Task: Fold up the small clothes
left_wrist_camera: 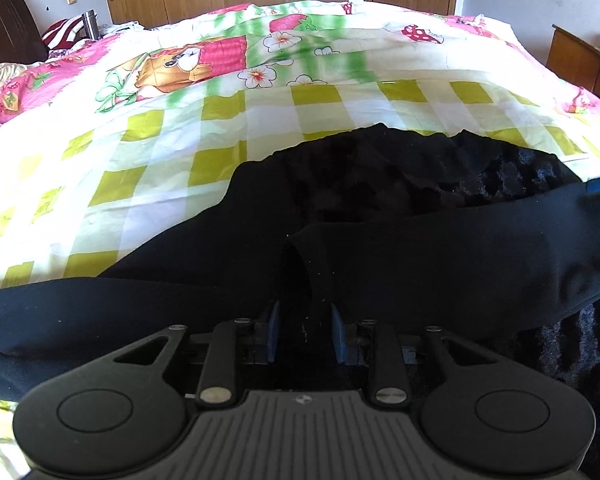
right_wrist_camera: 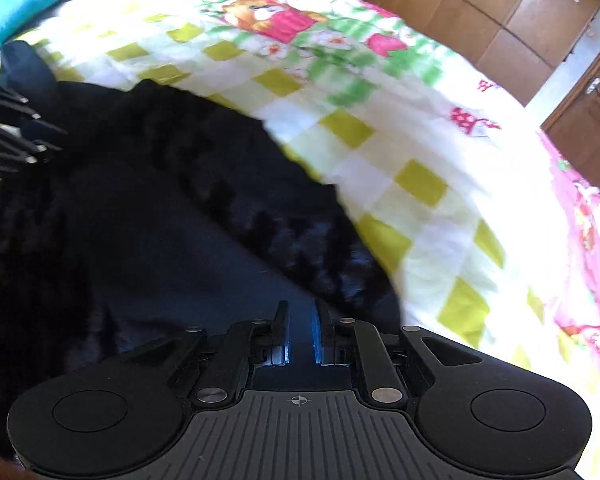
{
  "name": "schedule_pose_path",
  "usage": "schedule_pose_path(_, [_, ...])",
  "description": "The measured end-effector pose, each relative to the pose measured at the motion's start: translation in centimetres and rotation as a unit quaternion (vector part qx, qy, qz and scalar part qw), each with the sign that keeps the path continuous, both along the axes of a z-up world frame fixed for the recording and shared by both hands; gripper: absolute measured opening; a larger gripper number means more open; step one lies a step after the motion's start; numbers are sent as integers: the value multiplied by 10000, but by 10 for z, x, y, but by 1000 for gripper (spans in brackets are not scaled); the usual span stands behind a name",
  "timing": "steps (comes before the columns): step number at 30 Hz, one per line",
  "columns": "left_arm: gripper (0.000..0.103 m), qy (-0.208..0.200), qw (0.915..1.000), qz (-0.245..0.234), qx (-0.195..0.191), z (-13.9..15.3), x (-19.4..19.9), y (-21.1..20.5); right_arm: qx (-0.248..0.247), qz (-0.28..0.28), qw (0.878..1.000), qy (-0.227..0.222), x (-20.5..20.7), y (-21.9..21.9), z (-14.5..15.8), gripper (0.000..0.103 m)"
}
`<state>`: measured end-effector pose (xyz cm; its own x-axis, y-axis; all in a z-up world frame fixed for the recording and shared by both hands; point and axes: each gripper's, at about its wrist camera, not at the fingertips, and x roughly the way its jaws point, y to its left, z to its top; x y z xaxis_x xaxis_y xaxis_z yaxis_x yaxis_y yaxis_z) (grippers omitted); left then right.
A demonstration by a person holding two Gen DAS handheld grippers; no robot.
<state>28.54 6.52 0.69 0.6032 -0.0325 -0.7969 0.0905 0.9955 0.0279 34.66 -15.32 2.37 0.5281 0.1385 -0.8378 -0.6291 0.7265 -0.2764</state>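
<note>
Pinching black garment (left_wrist_camera: pixel 380 248) at near edge: left gripper (left_wrist_camera: pixel 305 312) and right gripper (right_wrist_camera: pixel 300 316) each have dark cloth between blue pads, jaws narrowed, seemingly gripping. Garment lies on checked quilt (left_wrist_camera: pixel 180 136), spread flat, likely for folding away toward far side.

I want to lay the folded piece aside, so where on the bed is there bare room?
Free: the yellow-checked quilt beyond the black fleece-lined garment, up to the cartoon bear print, and its stretch right of the garment. Crowded: the near edge, where the garment spreads around the left gripper and the right gripper.
</note>
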Motion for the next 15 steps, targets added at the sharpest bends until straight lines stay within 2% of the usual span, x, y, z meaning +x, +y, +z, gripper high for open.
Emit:
schedule_pose_path(3, [45,50,9998,188,-93,4,-2,6,-456,-131,9969,624,-1,16,-37,12])
schedule_pose_path(5, [45,-32,9994,274,-229,12,-11,14,-506,-257,9972,485,-4,24,-31,12])
schedule_pose_path(8, [45,-221,9983,379,-375,26,-32,29,-108,-210,9997,88,-19,39,2,13])
schedule_pose_path(10, [45,-322,9979,459,-311,34,-47,41,130,-67,9999,-1,-24,61,15,13])
schedule_pose_path(15, [45,-345,9951,866,-329,41,-81,92,837,679,9941,106,-20,159,18,14])
